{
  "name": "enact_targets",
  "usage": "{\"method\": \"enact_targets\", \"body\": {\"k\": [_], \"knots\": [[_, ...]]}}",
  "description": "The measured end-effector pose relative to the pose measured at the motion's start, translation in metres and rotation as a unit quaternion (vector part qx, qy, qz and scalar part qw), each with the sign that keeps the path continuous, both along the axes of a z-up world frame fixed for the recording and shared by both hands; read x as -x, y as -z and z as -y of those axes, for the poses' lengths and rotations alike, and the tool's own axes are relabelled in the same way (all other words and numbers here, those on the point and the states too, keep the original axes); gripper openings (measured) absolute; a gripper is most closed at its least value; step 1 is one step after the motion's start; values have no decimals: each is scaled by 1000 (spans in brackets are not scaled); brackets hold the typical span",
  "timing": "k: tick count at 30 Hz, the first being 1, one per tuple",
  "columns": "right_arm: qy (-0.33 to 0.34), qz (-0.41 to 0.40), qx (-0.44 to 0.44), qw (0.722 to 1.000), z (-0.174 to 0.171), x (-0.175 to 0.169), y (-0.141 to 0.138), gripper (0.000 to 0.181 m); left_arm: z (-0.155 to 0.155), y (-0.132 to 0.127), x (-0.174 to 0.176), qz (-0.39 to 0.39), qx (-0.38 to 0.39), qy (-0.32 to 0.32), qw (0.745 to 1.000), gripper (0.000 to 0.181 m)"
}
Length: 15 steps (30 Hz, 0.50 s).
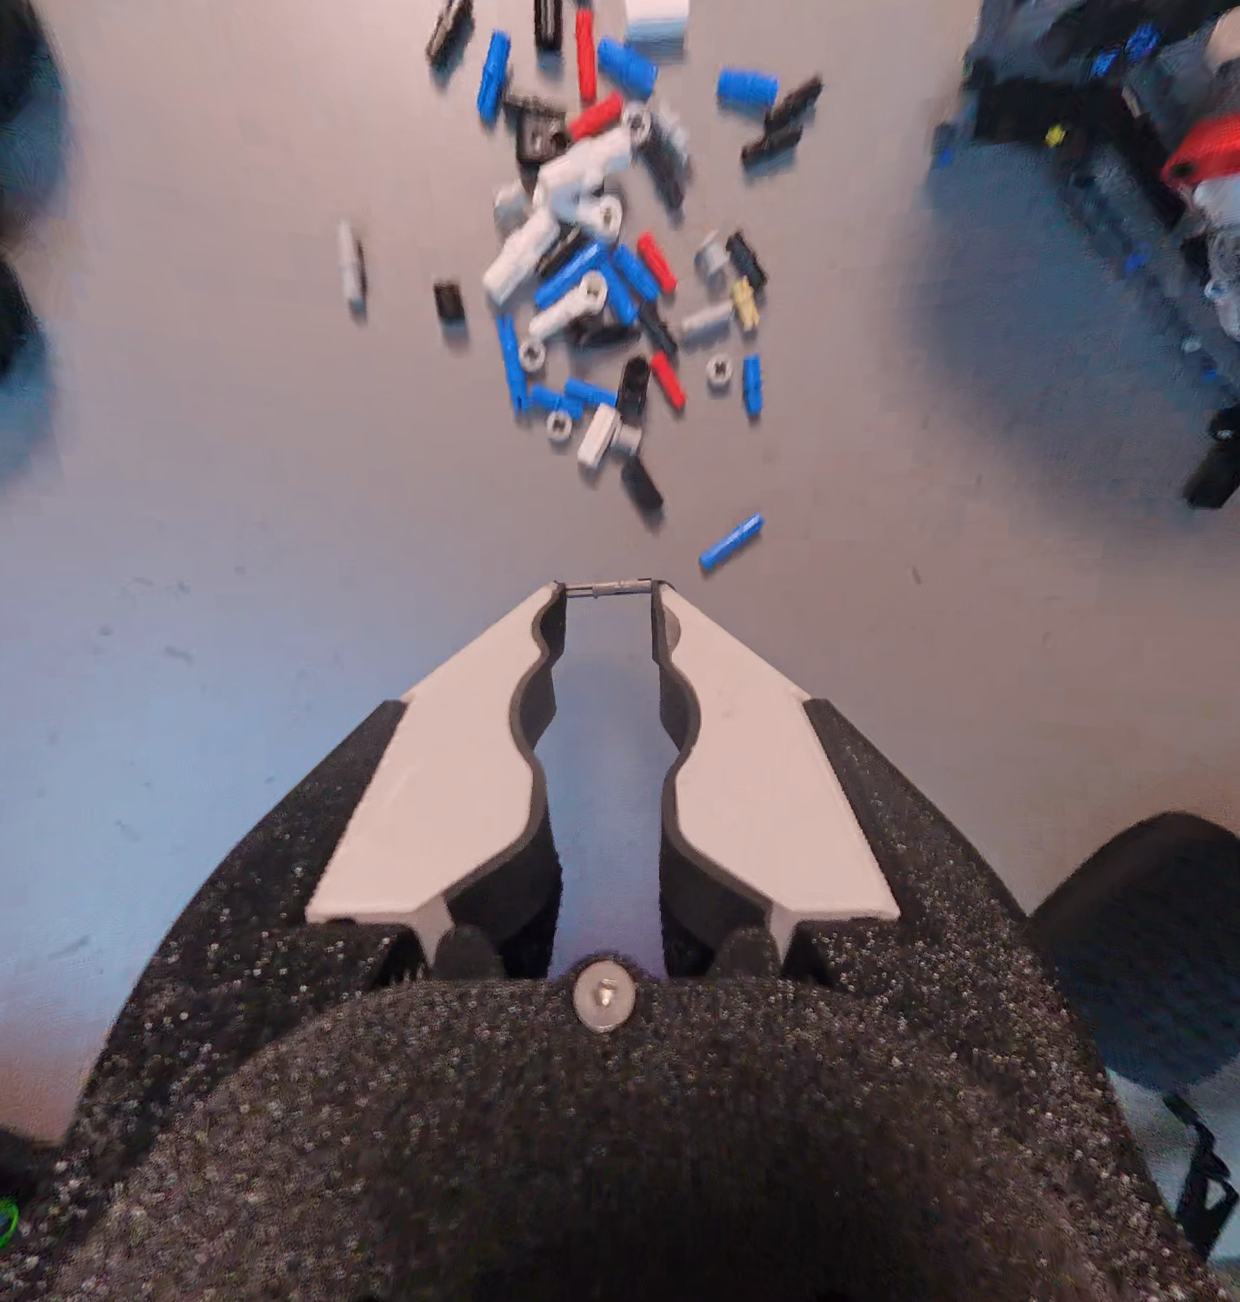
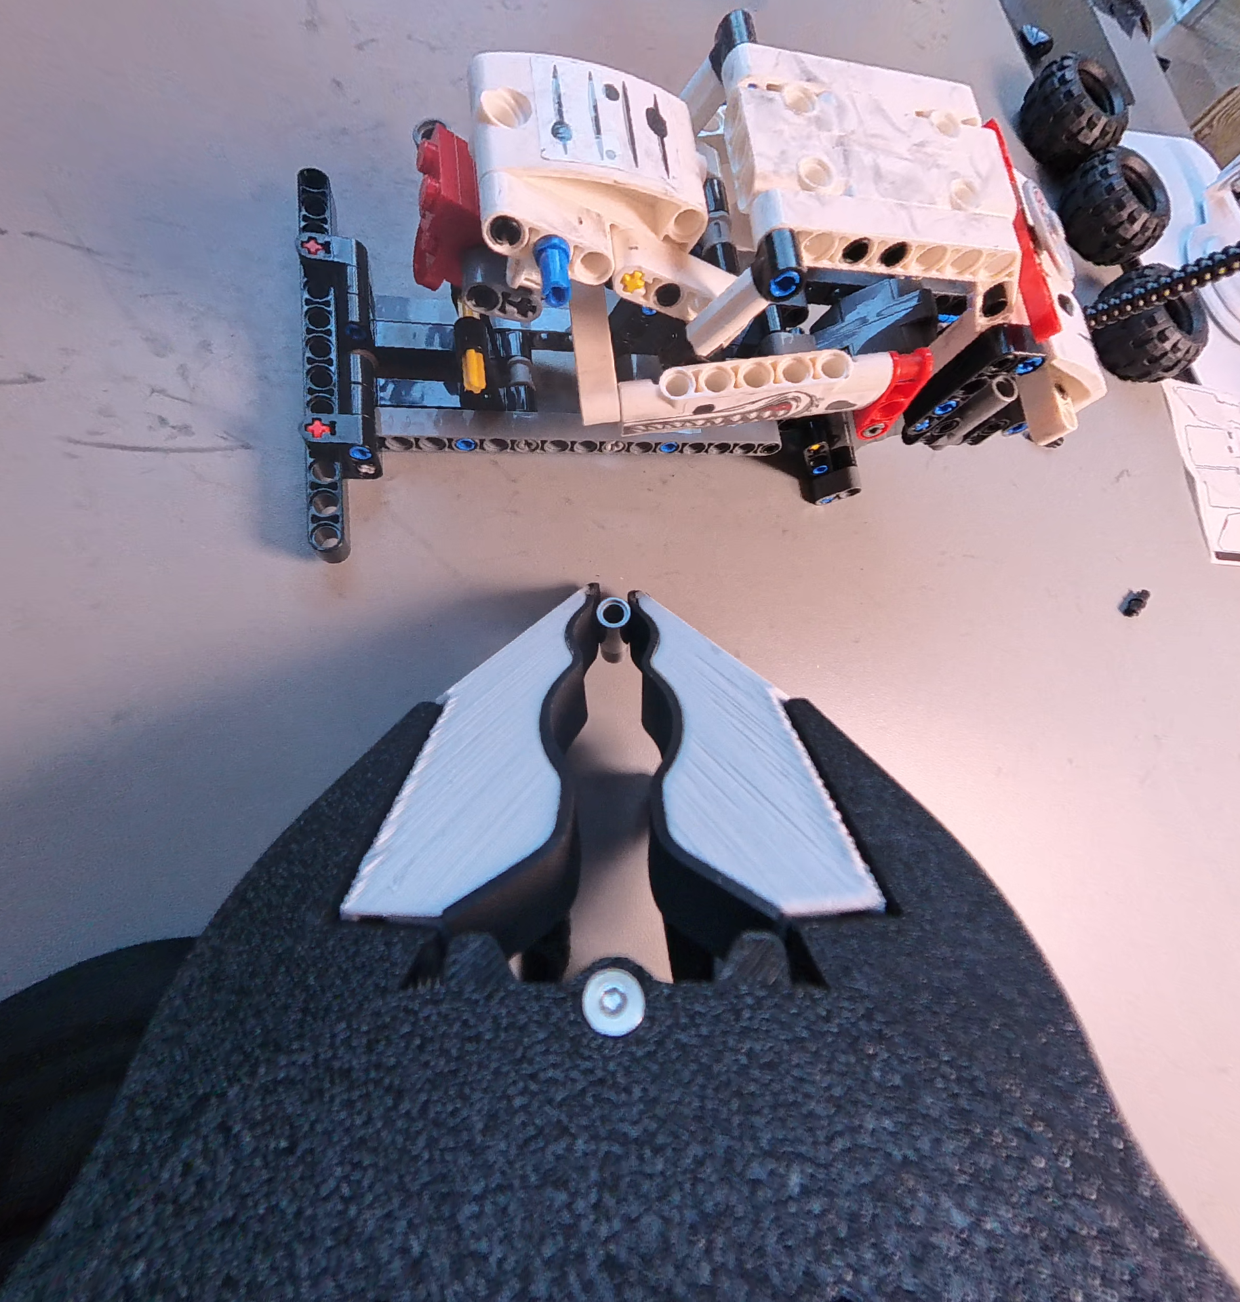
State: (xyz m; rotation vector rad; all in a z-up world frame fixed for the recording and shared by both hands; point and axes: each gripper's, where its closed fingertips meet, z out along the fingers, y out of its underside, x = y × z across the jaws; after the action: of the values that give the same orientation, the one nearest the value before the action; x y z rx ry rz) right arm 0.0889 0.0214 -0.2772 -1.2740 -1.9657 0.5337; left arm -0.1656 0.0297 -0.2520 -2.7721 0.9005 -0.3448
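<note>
My left gripper is shut on a thin grey pin held crosswise between its fingertips, above the grey table. A pile of small blue, red, black and grey toy building parts lies ahead of it, with a loose blue pin nearest. My right gripper is shut on a small grey tube-shaped pin, its open end facing the camera. Ahead of it a partly built white, red and black toy vehicle lies on the table. The vehicle also shows blurred in the left wrist view.
Three black knobby tyres sit at the right of the vehicle, beside a printed sheet and a black braided cable. A tiny black part lies alone on the table. A dark chair seat is at lower right. The left gripper's tips are roughly 25 centimeters from the right gripper's.
</note>
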Motion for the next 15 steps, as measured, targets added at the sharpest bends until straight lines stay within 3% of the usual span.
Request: {"method": "enact_targets", "body": {"k": [8, 15], "knots": [[0, 0, 1, 1000, 0, 0, 0, 7, -23, 14, -30, 15, -41, 10, 999, 25], [0, 0, -1, 1000, 0, 0, 0, 7, -33, -4, -30, 29, -123, -14, 992, 42]]}}
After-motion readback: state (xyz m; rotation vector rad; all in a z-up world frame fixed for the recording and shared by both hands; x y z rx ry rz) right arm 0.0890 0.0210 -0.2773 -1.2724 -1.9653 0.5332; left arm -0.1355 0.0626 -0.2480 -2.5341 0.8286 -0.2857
